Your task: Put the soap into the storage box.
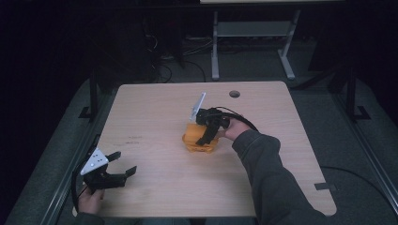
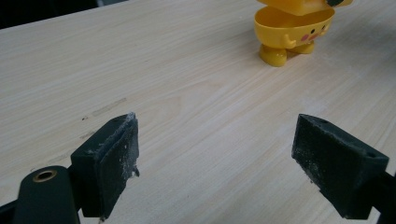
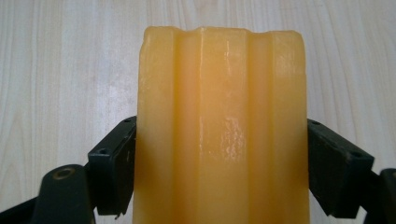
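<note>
A yellow toy figure [image 1: 195,140] stands mid-table. In the left gripper view its lower half [image 2: 292,30] is a bowl on two small feet with pink cheek marks, and the upper half [image 2: 299,4] sits over it, slightly askew. My right gripper [image 1: 205,137] comes down on it from the right. In the right gripper view a ribbed yellow piece [image 3: 222,121] stands between the jaws, and both pads [image 3: 114,168] press its sides. My left gripper [image 1: 123,164] rests open near the table's front left corner, with nothing between its pads [image 2: 112,163].
The light wooden table [image 1: 155,192] has a round cable hole [image 1: 234,93] near its far edge. Beyond it stand the white legs of another table [image 1: 215,47], with cables on the dark floor. A sleeve [image 1: 263,164] crosses the table's right front.
</note>
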The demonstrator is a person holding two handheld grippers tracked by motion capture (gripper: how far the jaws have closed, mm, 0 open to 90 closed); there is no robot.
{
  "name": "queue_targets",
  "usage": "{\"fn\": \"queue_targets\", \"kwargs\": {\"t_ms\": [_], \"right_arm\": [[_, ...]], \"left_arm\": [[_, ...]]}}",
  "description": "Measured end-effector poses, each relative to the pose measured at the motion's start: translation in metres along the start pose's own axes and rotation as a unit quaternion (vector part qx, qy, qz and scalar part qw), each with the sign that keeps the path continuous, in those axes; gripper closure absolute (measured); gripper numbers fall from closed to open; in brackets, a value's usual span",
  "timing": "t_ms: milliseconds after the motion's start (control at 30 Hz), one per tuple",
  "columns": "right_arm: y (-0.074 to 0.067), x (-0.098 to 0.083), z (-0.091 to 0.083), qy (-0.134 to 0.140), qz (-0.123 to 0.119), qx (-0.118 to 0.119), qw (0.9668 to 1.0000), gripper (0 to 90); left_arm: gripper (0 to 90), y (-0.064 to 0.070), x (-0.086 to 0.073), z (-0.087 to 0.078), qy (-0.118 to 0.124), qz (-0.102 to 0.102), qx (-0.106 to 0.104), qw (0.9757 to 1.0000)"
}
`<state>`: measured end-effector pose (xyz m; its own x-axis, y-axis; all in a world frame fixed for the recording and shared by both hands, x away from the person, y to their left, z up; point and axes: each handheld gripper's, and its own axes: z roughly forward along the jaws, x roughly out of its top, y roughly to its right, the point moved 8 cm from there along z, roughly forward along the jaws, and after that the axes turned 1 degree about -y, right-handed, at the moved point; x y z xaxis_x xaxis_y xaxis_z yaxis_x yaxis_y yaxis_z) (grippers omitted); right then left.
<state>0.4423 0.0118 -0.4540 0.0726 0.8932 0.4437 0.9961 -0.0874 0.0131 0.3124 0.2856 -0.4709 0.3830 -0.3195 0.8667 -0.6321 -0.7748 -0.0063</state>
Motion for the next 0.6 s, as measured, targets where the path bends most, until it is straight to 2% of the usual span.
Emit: {"fn": "queue_targets", "kwargs": {"t_ms": [600], "right_arm": [[0.0007,0.0018,0.0053,-0.001,0.002,0.005,1.0,20.5]], "left_arm": [[14.3,-0.001,-0.0004,-0.0009,-0.003,0.003,0.0,1.0]]}}
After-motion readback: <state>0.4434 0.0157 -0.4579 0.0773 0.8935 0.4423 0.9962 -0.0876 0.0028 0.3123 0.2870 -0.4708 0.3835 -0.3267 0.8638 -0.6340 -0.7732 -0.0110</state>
